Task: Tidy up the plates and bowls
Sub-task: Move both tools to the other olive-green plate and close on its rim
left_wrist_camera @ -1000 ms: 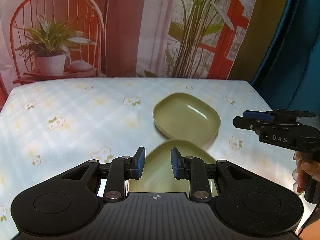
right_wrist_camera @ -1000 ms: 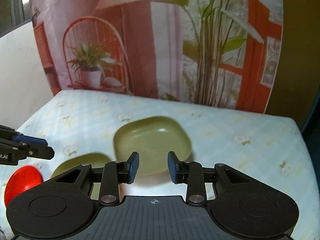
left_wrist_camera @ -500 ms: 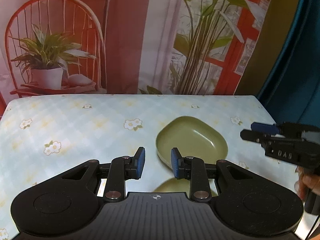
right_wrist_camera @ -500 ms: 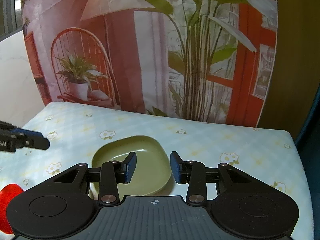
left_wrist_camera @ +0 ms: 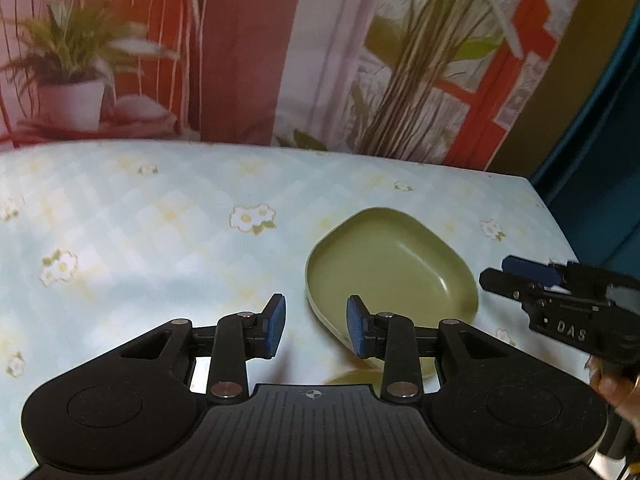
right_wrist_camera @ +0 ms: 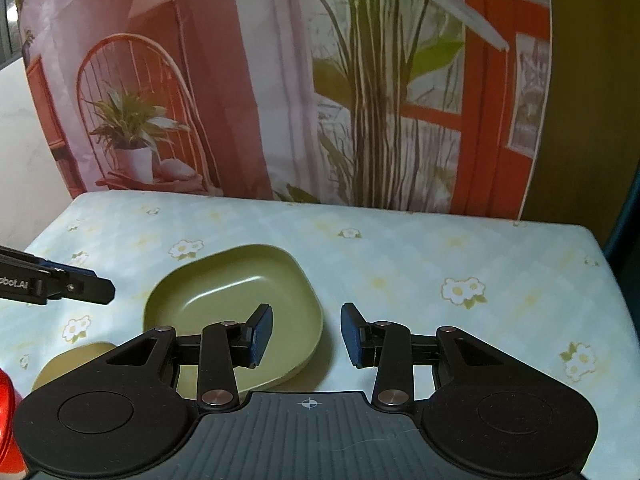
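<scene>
1. Left hand-held gripper [left_wrist_camera: 316, 330]: pitched steeply down over the table [left_wrist_camera: 160, 240], blue pads apart, nothing between them. Jaws just widened. Right pad overlaps the near-left rim of the olive bowl [left_wrist_camera: 390, 276]; contact cannot be told.
2. Right hand-held gripper [right_wrist_camera: 306, 334]: likewise angled down at the table, pads apart, nothing clamped. Jaws have just been opening. Left pad over the bowl's near-right part, right pad over bare cloth; bowl rim passes below the gap.
3. Same right hand-held gripper seen from the left wrist view at the right edge, level with the bowl, just beside its right rim, fingers pointing left; lettering "DAS" on its side. Part of a hand [left_wrist_camera: 612, 384] gripping it below, at the frame edge.
4. Left hand-held gripper seen from the right wrist view at the left edge, fingers pointing right, tip short of the bowl's left rim.
5. Olive bowl: upright on the floral tablecloth, right of table centre, empty.
6. Second olive dish [right_wrist_camera: 76, 360]: nearer the cameras, left of the bowl in the right wrist view, mostly hidden behind the gripper bodies; shape cannot be told.
7. Red object [right_wrist_camera: 7, 412]: at the left edge of the right wrist view, cut off, kind not determinable.
8. Printed backdrop [right_wrist_camera: 280, 100] with plants and a chair standing behind the table's far edge.
</scene>
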Demonstrator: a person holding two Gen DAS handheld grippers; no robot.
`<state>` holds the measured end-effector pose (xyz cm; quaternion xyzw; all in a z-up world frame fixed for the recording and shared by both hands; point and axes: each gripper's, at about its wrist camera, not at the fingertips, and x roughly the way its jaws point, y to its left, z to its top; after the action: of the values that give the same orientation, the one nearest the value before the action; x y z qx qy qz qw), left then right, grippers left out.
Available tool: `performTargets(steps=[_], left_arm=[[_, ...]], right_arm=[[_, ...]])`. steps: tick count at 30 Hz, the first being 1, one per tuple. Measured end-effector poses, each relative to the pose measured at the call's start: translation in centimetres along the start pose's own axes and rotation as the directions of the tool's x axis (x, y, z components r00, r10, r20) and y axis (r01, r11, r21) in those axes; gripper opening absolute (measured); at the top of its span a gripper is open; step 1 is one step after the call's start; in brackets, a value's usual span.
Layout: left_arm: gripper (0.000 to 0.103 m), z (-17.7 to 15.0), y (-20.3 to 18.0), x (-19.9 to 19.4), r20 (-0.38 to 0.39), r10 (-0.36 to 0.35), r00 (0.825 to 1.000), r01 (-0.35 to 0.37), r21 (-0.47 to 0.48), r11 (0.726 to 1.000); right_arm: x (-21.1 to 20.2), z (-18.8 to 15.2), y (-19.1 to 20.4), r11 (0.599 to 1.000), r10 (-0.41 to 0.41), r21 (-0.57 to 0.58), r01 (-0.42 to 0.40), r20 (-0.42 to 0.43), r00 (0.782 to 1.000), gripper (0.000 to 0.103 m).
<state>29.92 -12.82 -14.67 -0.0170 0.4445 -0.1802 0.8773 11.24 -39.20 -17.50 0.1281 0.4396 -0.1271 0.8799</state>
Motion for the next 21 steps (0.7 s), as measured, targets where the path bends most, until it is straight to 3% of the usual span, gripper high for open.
performTargets(steps=[15,19,21], left_arm=[[0.035,-0.2,-0.1,4.6,-0.083,-0.017,0.996,0.016,-0.002,1.000],[0.021,-0.3,-0.5,4.9,-0.092,-0.024,0.996,0.025,0.016,1.000],[0.021,-0.4,-0.6,5.0,-0.088,-0.019,0.996,0.020,0.015,1.000]], right_arm=[[3.5,-1.8,-0.6,0.999,0.023,0.047,-0.020,-0.066,0.998,0.033],[3.7,-2.2,-0.9,0.998,0.025,0.065,-0.020,-0.071,0.997,0.024],[3.9,-2.4,-0.9,0.997,0.037,0.071,-0.032,-0.073,0.997,0.019]])
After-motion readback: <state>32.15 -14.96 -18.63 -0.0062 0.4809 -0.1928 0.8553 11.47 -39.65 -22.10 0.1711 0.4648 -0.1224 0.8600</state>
